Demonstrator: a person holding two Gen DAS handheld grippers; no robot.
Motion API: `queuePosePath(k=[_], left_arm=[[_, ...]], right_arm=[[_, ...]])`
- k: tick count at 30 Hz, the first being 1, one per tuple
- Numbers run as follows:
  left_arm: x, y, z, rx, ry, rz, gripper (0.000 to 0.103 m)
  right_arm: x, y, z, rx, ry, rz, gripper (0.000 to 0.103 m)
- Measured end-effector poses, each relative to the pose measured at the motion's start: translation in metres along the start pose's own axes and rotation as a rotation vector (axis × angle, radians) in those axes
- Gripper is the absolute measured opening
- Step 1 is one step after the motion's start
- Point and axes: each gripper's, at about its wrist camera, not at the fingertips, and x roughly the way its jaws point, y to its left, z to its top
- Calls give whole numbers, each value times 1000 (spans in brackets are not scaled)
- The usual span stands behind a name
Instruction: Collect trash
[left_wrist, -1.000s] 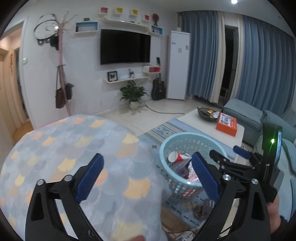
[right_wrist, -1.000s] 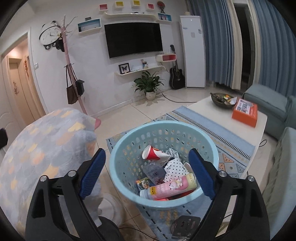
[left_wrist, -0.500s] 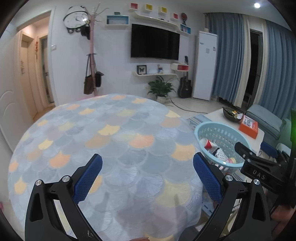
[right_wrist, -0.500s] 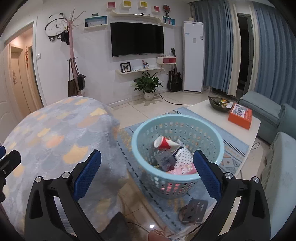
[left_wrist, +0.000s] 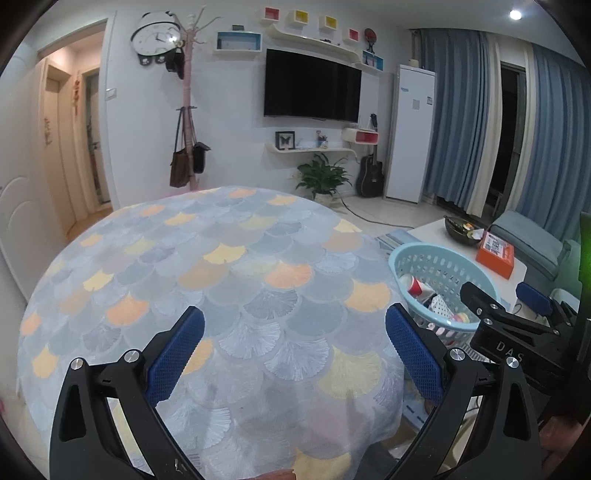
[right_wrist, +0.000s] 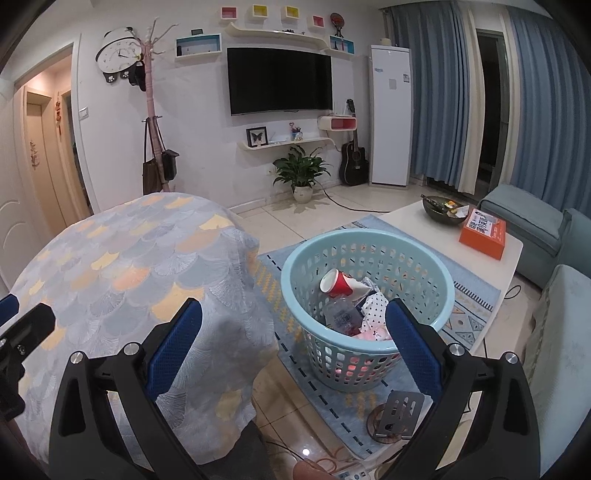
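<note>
A light blue plastic basket (right_wrist: 369, 254) stands on the rug right of the round table (right_wrist: 110, 266). It holds a red paper cup (right_wrist: 338, 283), a clear bottle (right_wrist: 341, 314), a dotted wrapper and other trash. The basket also shows in the left wrist view (left_wrist: 436, 258), partly behind my right gripper's body. My left gripper (left_wrist: 295, 350) is open and empty above the table's scale-patterned cloth (left_wrist: 221, 277). My right gripper (right_wrist: 293, 345) is open and empty, back from the basket and above it.
A white coffee table (right_wrist: 443, 229) with an orange box (right_wrist: 482, 232) and a dark bowl (right_wrist: 443, 210) stands behind the basket. A grey sofa (right_wrist: 554, 295) is at the right. A metal stand (right_wrist: 397, 415) lies on the rug.
Both grippers have pulled back and up from the basket. The left view has swung left over the table. Both stay open.
</note>
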Motion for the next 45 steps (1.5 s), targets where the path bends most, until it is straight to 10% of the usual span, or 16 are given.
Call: queuePosePath(k=[45], left_arm=[[3, -1, -4, 7, 12, 1, 95]], right_arm=[[8, -3, -3, 1, 13, 9, 95]])
